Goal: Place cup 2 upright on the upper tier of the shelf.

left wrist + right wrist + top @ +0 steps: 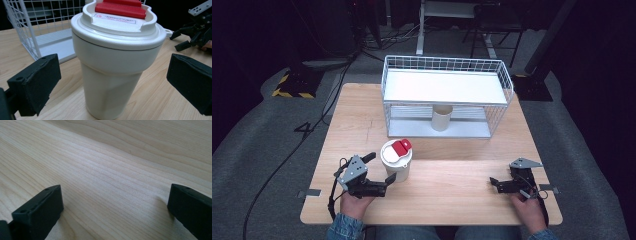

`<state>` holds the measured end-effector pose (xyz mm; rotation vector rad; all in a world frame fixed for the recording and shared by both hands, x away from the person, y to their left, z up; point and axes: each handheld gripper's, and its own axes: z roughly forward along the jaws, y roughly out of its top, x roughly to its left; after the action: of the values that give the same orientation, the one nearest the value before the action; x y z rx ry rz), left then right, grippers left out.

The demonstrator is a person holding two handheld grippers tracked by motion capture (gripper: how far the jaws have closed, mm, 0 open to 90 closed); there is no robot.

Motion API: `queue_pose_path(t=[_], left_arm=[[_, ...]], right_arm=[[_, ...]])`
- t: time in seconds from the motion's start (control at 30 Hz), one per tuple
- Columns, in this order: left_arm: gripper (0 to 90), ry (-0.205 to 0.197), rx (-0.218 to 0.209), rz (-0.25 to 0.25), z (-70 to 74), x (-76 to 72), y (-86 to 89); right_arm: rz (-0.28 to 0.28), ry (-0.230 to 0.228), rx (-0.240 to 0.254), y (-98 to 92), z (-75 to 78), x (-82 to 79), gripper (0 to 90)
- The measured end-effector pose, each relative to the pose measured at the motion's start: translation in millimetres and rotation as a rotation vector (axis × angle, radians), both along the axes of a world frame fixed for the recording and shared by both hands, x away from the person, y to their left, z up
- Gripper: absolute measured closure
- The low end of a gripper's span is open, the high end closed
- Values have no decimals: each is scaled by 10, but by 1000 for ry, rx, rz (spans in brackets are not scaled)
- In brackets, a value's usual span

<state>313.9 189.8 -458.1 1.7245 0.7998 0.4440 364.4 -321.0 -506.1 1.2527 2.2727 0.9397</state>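
left claw: wide open, straddling white cup, no contact | right claw: open, empty

White cup showing a red lid tab, white wire rack holding a beige tube, pale striped-grain wooden table, black gripper jaws, yellow-and-black striped plate lying on grey floor.

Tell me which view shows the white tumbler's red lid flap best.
The left gripper view: the tumbler stands close between the open left gripper jaws, its red flap and label plain. The high view shows the flap small from above; the right gripper view shows tabletop.
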Motion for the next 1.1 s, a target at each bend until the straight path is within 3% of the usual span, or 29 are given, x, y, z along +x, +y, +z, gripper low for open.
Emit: queue_pose_path(t=[0.1,0.3,0.6,1.0,1.1], left_arm=[[0,7,-15,-13,-20,36,-44],[0,19,-6,-24,-62,96,-141],[0,63,18,4,-152,183,-219],[0,70,35,27,-214,266,-349],[5,91,31,34,-254,303,-346]], right_arm=[[0,0,0,0,0,0,2],[0,0,0,0,0,0,2],[0,0,0,0,0,0,3],[1,0,1,0,0,0,3],[1,0,1,0,0,0,2]])
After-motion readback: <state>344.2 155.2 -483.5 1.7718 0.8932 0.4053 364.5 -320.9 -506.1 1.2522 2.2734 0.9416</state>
